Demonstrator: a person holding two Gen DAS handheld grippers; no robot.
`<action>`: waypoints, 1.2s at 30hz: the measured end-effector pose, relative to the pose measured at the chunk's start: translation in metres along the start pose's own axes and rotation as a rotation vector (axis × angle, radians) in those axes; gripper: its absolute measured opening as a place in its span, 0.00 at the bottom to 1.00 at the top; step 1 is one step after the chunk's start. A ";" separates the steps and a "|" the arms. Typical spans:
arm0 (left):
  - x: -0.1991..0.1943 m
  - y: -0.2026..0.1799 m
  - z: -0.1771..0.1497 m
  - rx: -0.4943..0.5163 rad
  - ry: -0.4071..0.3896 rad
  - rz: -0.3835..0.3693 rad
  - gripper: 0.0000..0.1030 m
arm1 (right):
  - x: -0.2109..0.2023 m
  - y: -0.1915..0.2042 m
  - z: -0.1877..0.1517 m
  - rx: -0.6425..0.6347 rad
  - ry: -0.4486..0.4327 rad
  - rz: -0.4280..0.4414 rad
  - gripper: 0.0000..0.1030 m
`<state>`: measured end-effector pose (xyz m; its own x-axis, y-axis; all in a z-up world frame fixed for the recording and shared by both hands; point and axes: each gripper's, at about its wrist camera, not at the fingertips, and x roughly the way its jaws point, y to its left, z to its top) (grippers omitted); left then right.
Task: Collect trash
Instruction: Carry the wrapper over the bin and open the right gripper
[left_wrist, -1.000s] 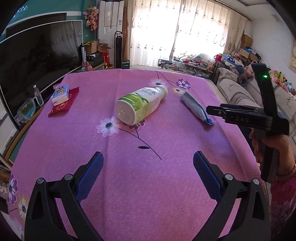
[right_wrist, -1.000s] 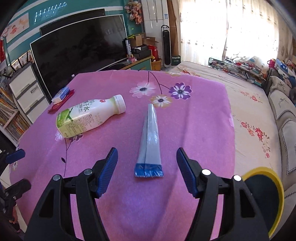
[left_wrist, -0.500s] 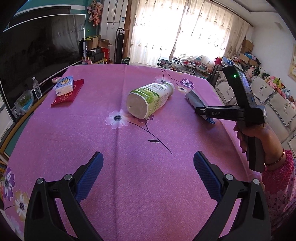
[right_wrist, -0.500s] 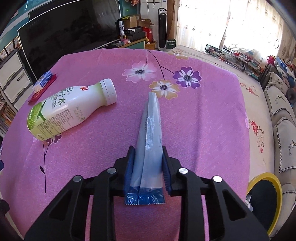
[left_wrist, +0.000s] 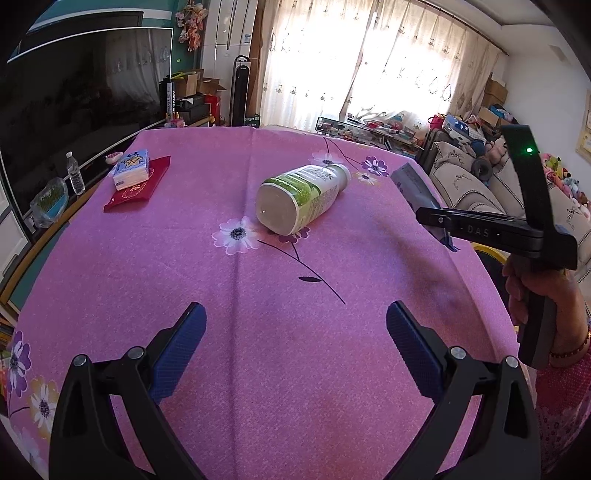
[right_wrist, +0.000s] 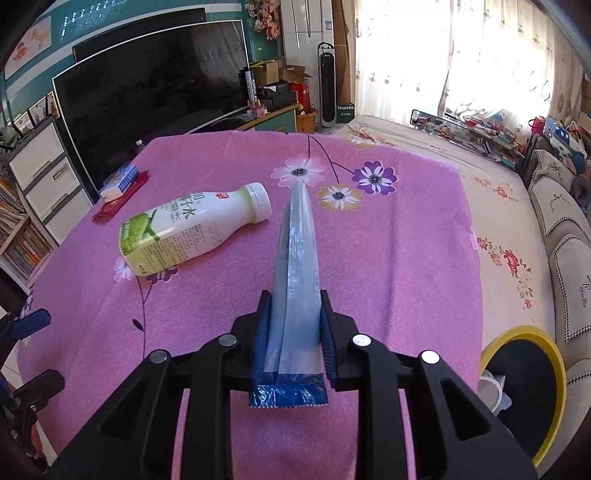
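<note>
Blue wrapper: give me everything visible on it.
The wrapper is a long, flattened silvery-blue foil pouch with a dark blue crimped end nearest the camera, tapering to a narrow far tip. It looks empty and creased lengthwise. The right gripper is shut on its wide end; the tip points away above the pink tablecloth.

Pink floral table (left_wrist: 258, 350) bears bottle (left_wrist: 301, 199), tissue pack (left_wrist: 131, 174).

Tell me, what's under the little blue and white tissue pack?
The tissue pack sits on a flat red packet, which lies on the pink flowered tablecloth. Only the packet's edges stick out; the part beneath the tissues is covered, so what's printed there can't be seen.
</note>
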<state>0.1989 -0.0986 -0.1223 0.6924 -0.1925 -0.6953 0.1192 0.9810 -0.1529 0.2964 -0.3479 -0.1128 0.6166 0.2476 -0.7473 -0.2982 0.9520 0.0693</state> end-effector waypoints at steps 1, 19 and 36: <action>0.000 -0.001 0.000 0.002 0.000 0.000 0.94 | -0.007 0.001 -0.003 -0.002 -0.010 0.004 0.23; -0.007 -0.028 -0.005 0.053 -0.008 0.014 0.94 | -0.092 -0.073 -0.079 0.137 -0.093 -0.119 0.23; -0.002 -0.063 -0.009 0.119 0.021 0.015 0.94 | -0.084 -0.208 -0.136 0.364 -0.030 -0.324 0.24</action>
<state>0.1837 -0.1606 -0.1175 0.6796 -0.1765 -0.7120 0.1928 0.9795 -0.0588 0.2079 -0.5913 -0.1547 0.6575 -0.0723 -0.7499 0.1841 0.9806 0.0668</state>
